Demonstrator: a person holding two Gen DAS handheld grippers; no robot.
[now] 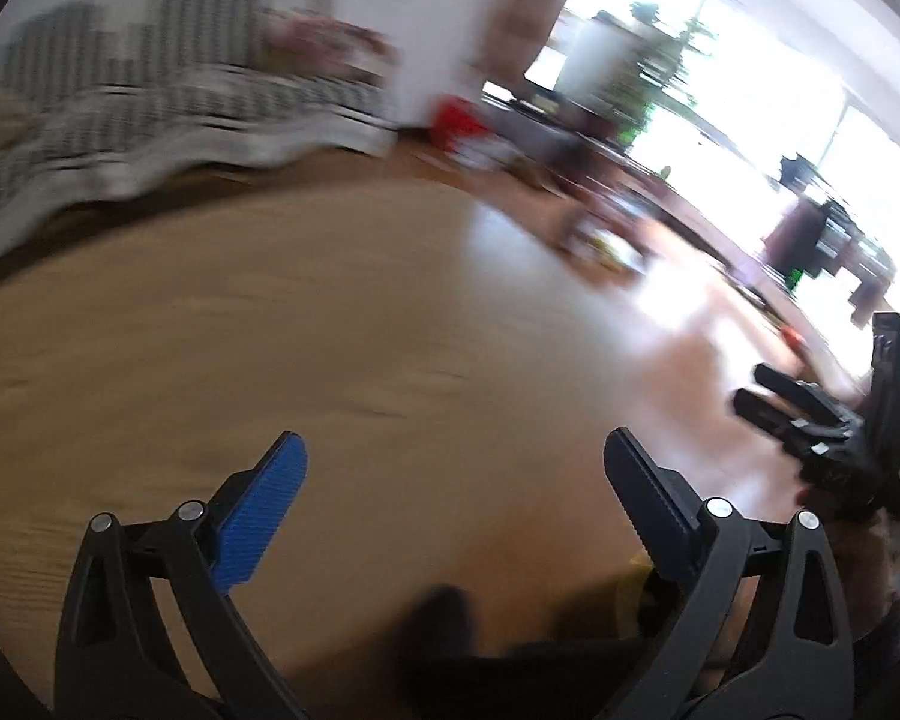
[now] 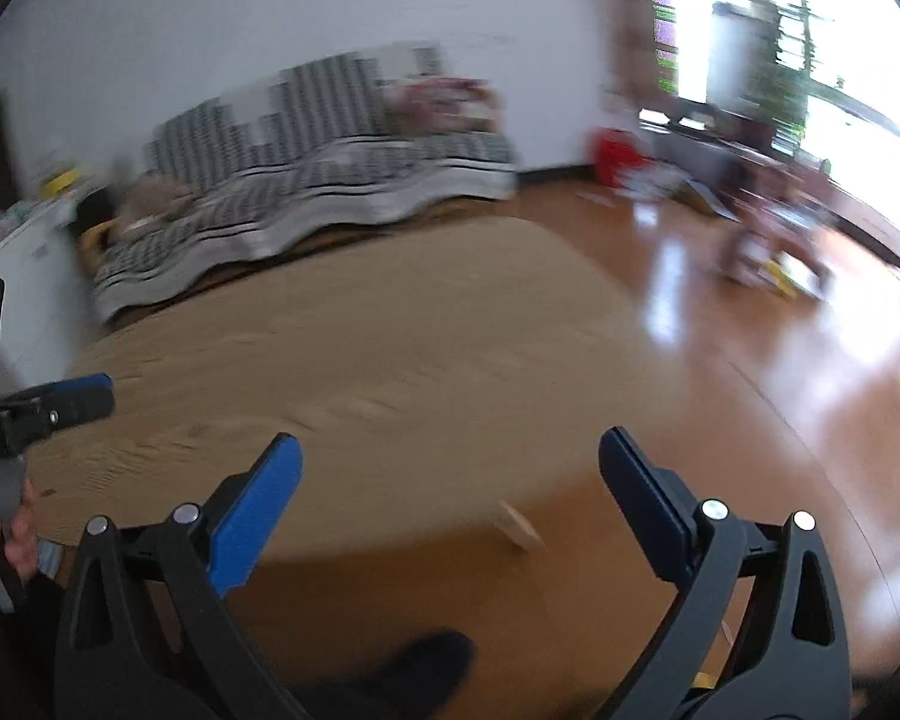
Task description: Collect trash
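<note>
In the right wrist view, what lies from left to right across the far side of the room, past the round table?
White cabinet → striped sofa → red object on the floor → bright window.

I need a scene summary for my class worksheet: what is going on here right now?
A person holds a hand-held gripper in each hand above a round wooden table in a living room. The left hand-held gripper and the right hand-held gripper both stand wide open with nothing between their fingers. Both views are blurred. No trash can be made out on the tabletop. A striped sofa sits behind the table, and some clutter lies on the floor by the window, too blurred to identify.
</note>
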